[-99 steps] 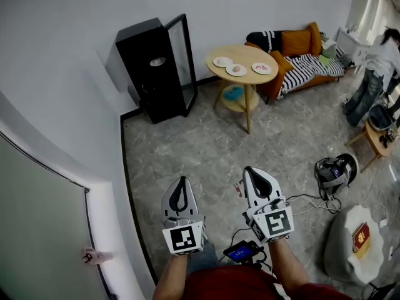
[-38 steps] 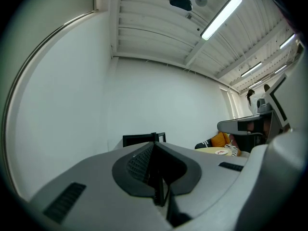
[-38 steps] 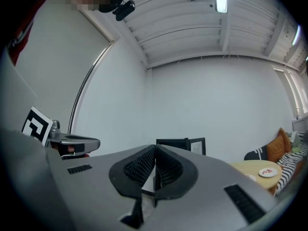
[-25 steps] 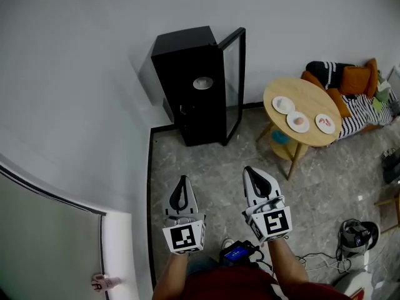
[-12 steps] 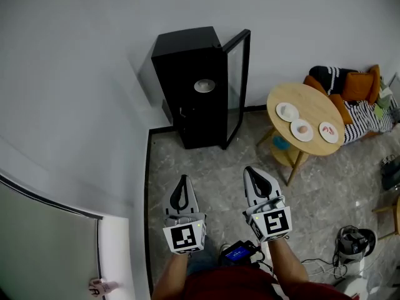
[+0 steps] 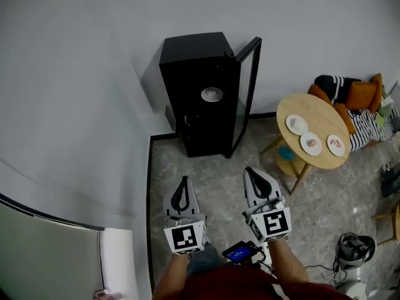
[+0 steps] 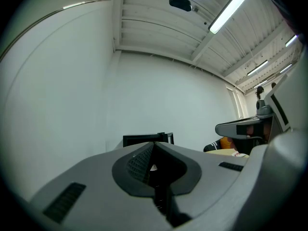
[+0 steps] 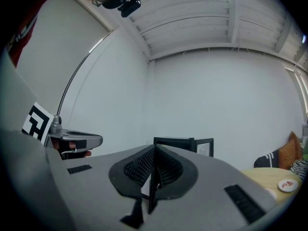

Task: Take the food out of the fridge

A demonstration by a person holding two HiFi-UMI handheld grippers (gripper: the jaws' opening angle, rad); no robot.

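Left gripper [image 6: 182,184], right gripper [image 6: 252,174]: seemingly closed.

My left gripper [image 6: 182,183] and right gripper [image 6: 251,172] point at the black fridge [image 6: 197,92], which stands well ahead of their tips across the grey floor [image 6: 206,164]. Its glass door [image 6: 250,86] hangs open. Off to the right of my right jaws, a round wooden table [image 6: 315,114] carries three plates [image 6: 310,143].

**Fridge ahead, table to its right**

The tall black fridge [image 6: 200,92] stands against the wall, ahead of the left gripper [image 6: 182,181] and right gripper [image 6: 251,171] and well apart from them. Its glass-panelled door [image 6: 249,92] hangs open on its right side. Right of the door stands the round wooden table [image 6: 319,111], which bears three small white plates [image 6: 310,144] in a row. The orange-cushioned sofa [image 6: 361,95] sits behind the table.
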